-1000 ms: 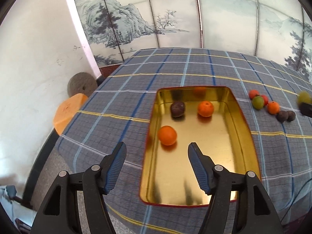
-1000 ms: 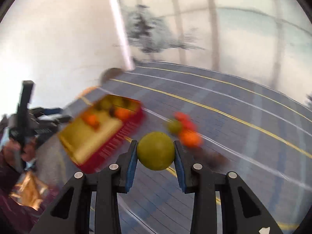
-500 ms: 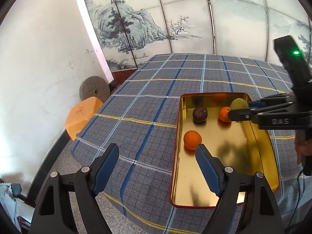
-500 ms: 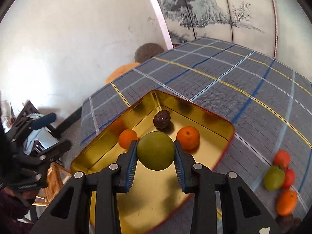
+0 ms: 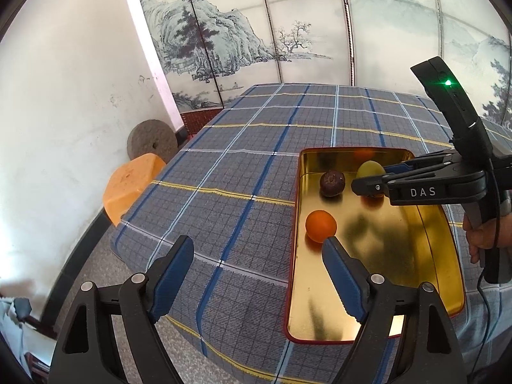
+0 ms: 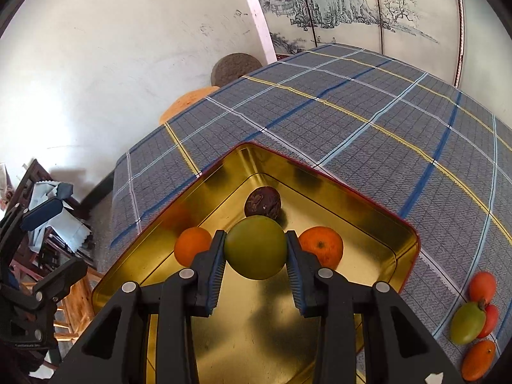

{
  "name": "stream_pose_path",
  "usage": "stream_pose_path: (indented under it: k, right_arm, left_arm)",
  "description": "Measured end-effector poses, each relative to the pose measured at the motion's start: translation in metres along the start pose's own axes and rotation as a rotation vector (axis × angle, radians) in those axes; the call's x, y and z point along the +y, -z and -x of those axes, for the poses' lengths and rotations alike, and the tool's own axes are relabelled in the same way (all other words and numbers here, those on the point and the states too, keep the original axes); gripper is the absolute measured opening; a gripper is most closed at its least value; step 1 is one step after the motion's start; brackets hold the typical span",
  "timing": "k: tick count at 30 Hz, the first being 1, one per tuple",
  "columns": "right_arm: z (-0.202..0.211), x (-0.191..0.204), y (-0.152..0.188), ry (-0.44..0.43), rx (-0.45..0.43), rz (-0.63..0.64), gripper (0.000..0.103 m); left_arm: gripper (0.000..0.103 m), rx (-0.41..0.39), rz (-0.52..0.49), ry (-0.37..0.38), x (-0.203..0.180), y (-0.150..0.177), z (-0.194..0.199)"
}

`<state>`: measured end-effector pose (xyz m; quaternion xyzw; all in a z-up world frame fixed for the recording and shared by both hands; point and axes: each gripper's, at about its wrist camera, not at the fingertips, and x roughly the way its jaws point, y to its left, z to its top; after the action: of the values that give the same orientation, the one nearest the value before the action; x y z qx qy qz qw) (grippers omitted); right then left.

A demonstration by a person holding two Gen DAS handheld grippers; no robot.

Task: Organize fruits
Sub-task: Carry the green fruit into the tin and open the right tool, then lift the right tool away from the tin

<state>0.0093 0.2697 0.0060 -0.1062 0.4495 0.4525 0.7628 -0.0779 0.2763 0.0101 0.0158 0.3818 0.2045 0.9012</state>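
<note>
A gold tray with a red rim [image 5: 448,249] [image 6: 377,204] lies on the plaid tablecloth. In it are a dark purple fruit [image 5: 332,183] [image 6: 263,202] and two oranges [image 6: 193,245] [image 6: 322,244], one showing in the left wrist view [image 5: 321,226]. My right gripper [image 6: 256,251] is shut on a green fruit [image 6: 255,247] [image 5: 370,170] and holds it over the tray's far end, just above the fruits. My left gripper [image 5: 257,267] is open and empty, over the table's near edge, its right finger at the tray's left side.
Loose fruits lie on the cloth right of the tray: a green one [image 6: 467,323], red ones [image 6: 482,286] and an orange [image 6: 478,359]. An orange stool [image 5: 134,184] and a round stone [image 5: 152,141] stand by the white wall, off the table's left edge.
My right gripper carried the green fruit from the loose pile over into the tray and lowered toward its far end. My left gripper pulled back and to the left.
</note>
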Motion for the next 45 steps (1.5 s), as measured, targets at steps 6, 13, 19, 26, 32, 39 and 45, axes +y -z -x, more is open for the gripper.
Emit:
stream_pose_path:
  k: [6,13,19,26,32,39,45]
  right_arm:
    - [-0.002,0.002,-0.003,0.012,-0.018,-0.005,0.036]
    - [0.027,0.0,-0.004,-0.028,-0.137,-0.029,0.048]
    - [0.071,0.004,0.015,-0.014,-0.239,-0.01,0.069]
    - [0.131,-0.019,0.07,0.05,-0.305,-0.038,0.086]
    - [0.184,-0.074,0.133,0.174,-0.338,-0.172,0.103]
    - [0.221,-0.151,0.198,0.454,-0.224,-0.351,0.103]
    - [0.238,-0.207,0.235,0.667,-0.13,-0.477,0.103]
  left_arm:
    - [0.083,0.013,0.0,0.002,-0.002,0.003,-0.002]
    - [0.083,0.018,-0.01,0.003,-0.006,0.003,-0.001]
    - [0.083,0.016,-0.026,0.01,-0.014,0.002,0.006]
    - [0.083,0.003,-0.063,0.027,-0.032,-0.002,0.018]
    - [0.083,-0.005,-0.116,0.048,-0.059,-0.007,0.027]
    - [0.083,-0.014,-0.197,0.078,-0.1,-0.012,0.034]
    - [0.083,-0.004,-0.272,0.13,-0.144,-0.022,0.034]
